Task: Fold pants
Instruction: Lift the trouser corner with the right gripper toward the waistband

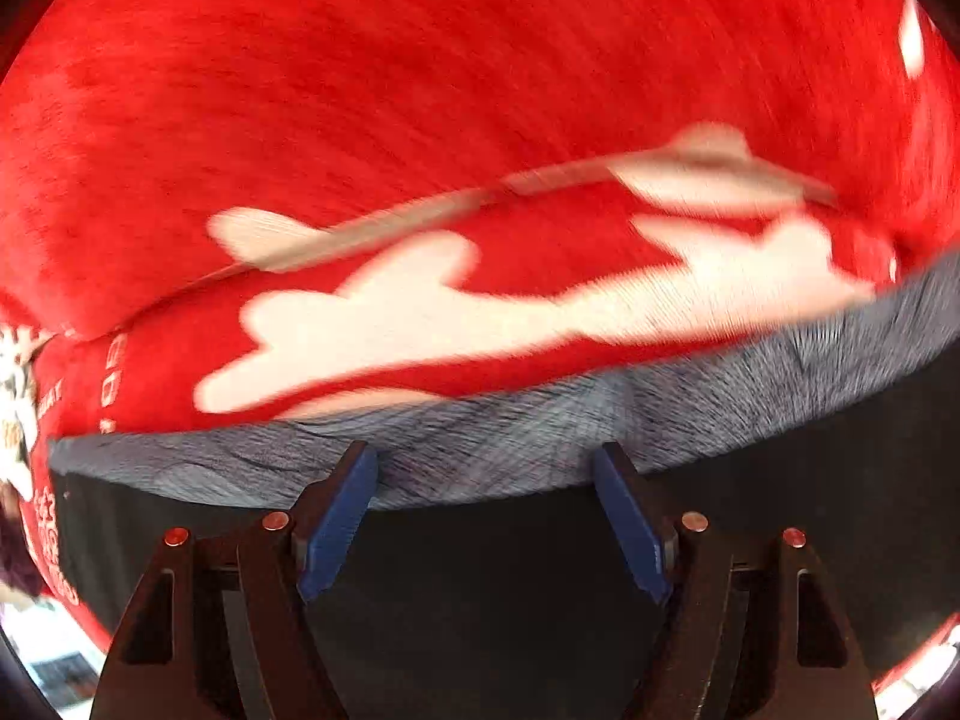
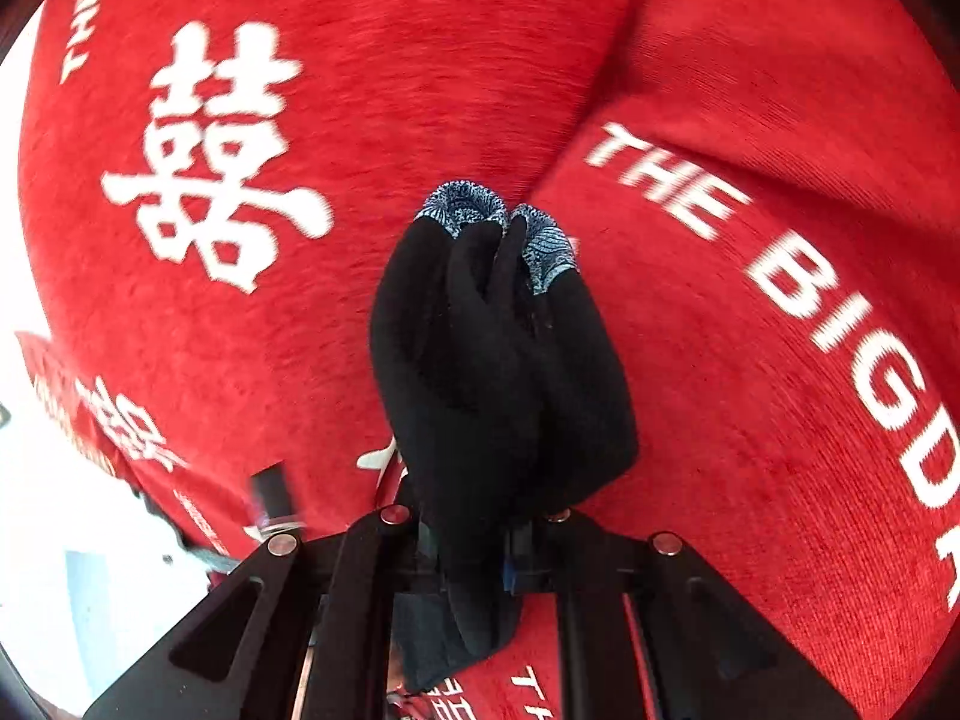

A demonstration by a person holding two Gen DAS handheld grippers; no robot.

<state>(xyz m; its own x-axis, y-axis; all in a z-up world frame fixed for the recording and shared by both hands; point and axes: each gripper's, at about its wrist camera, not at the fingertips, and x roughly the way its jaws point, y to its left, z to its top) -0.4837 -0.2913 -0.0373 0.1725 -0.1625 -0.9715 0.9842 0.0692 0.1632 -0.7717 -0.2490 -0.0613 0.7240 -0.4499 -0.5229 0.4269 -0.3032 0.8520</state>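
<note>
Red cloth [image 2: 420, 90] with white lettering and characters across the whole surface, pale bright floor [image 2: 42, 480] at the edges.

Pants [image 2: 504, 360]: matt black cloth, soft, with a blue-white patterned woven band [image 1: 540, 438]. Cover [image 1: 420, 90]: red napped cloth, white printing. Left gripper [image 1: 486, 462]: matt black plastic frame, ribbed blue pads [image 1: 336, 522], shiny metal pins.

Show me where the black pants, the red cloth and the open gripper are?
black pants [image 2: 498, 372], right wrist view, bunched black fabric.
red cloth [image 1: 420, 90], left wrist view, plain red area.
left gripper [image 1: 486, 468], left wrist view, gap between blue fingertips.
</note>
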